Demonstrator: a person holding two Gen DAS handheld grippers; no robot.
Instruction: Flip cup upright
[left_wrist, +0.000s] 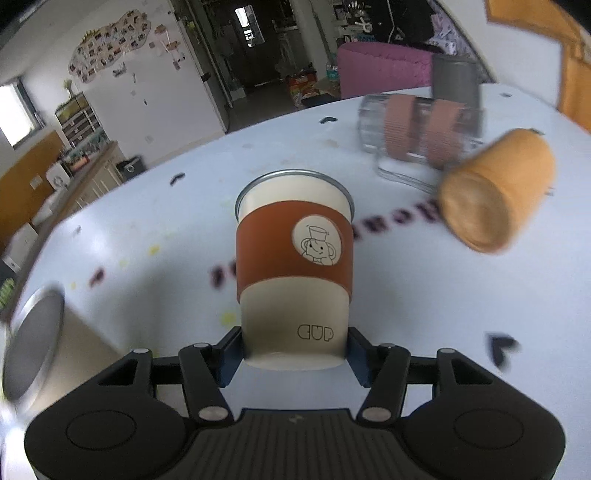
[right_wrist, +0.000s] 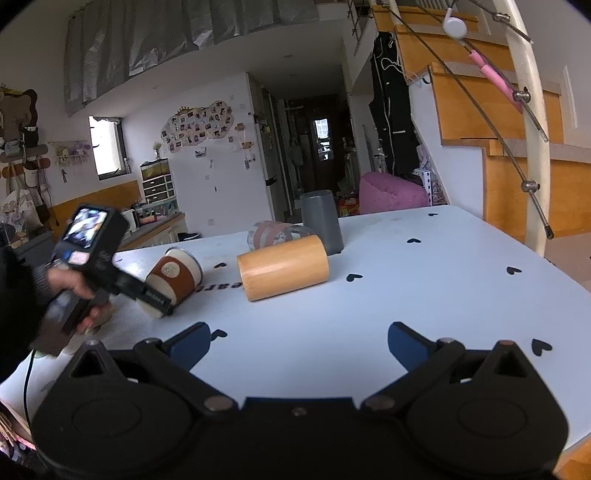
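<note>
Blurring behind tilted cup: glass cup, its rim indistinct.

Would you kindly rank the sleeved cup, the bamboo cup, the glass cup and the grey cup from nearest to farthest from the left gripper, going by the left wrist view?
1. Sleeved cup: clamped between the left gripper fingers.
2. Bamboo cup: on its side, to the right.
3. Glass cup: lying down behind the bamboo cup.
4. Grey cup: standing just beyond the glass cup.

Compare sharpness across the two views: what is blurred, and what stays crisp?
Left wrist view: the sleeved cup in the left gripper is crisp, while table, bamboo cup and glass cup smear. Right wrist view: mostly sharp; only the left gripper blurs.
</note>
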